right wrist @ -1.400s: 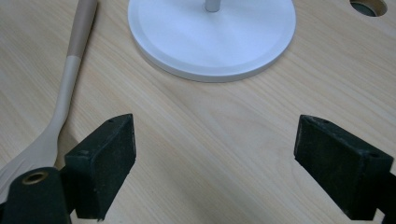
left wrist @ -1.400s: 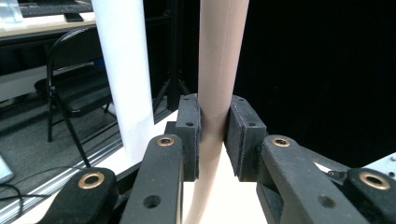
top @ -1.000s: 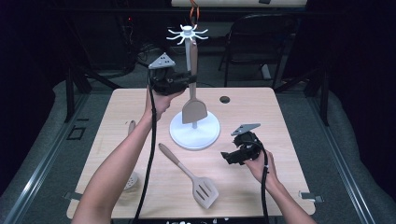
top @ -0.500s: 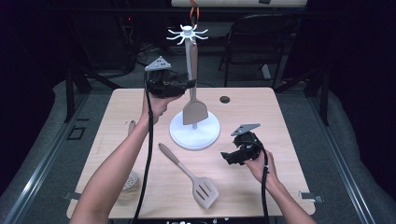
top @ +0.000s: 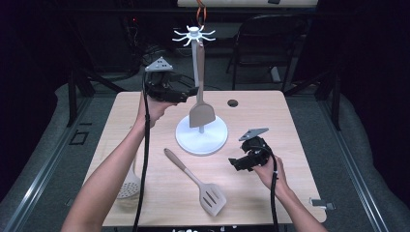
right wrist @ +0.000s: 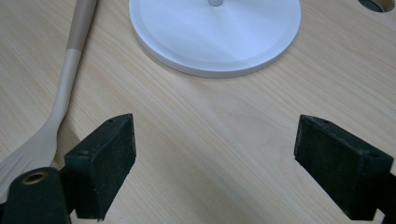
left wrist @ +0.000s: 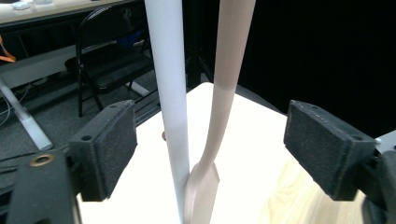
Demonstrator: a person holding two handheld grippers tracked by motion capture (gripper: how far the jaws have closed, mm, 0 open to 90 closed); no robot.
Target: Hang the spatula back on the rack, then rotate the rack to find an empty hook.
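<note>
At the lower left of the high view, a perforated skimmer (top: 129, 186) lies at the table (top: 290, 121) edge, partly hidden by the person's forearm. Higher up, left of centre, the left gripper (top: 193, 90) is held level, pointed at the rack pole (top: 195, 72). Its jaws have just been opening and now stand wide apart; in the left gripper view the hanging spatula (left wrist: 224, 93) and pole (left wrist: 169, 93) stand between the pads, w/ neither pad touching either.

The hanging spatula (top: 200, 104) is suspended from a hook of the white rack (top: 201, 137), long axis vertical, blade down, just above the round base. It appears released and hung.

Centre bottom, a slotted turner (top: 196, 181) lies flat, long axis diagonal: handle to upper left, blade to lower right. Right of it, the right gripper (top: 233, 164) rests low w/ jaws apart, nothing between them; the handle (right wrist: 74, 46) is seen at the left of the right gripper view. The turner is judged the next item, approx. midway between both hands; the right gripper is nearer, and its jaws already face the turner.
</note>
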